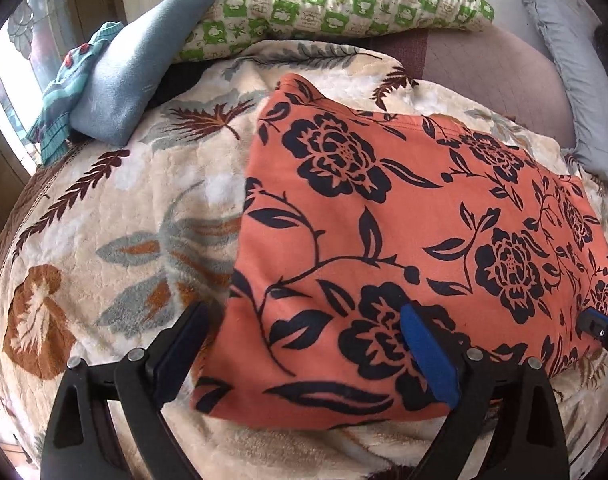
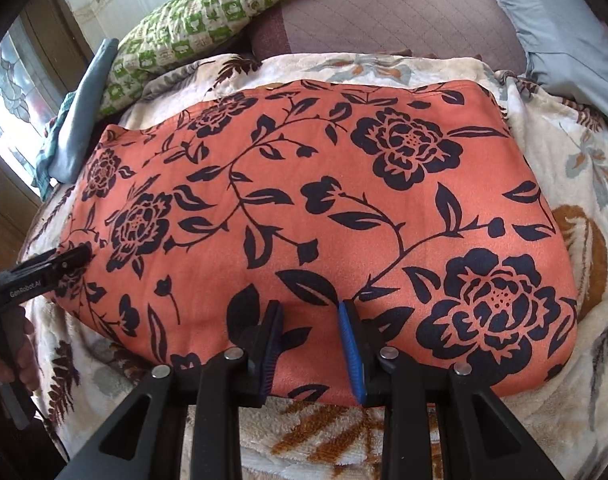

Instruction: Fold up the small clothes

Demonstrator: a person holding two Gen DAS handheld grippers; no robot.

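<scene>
An orange garment with dark flowers lies folded and flat on a cream leaf-patterned blanket. My left gripper stands wide open over the garment's near left corner, one finger off the cloth over the blanket, the blue-padded one above the cloth. It holds nothing. My right gripper hovers at the garment's near edge, its jaws a narrow gap apart with flat cloth showing below them and nothing pinched. Each gripper shows at the edge of the other's view: the right gripper and the left gripper.
Beyond the garment lie a green checked pillow, a folded blue cloth and a teal knitted piece. A mauve quilted cover and a grey pillow lie at the back right. A window is at the left.
</scene>
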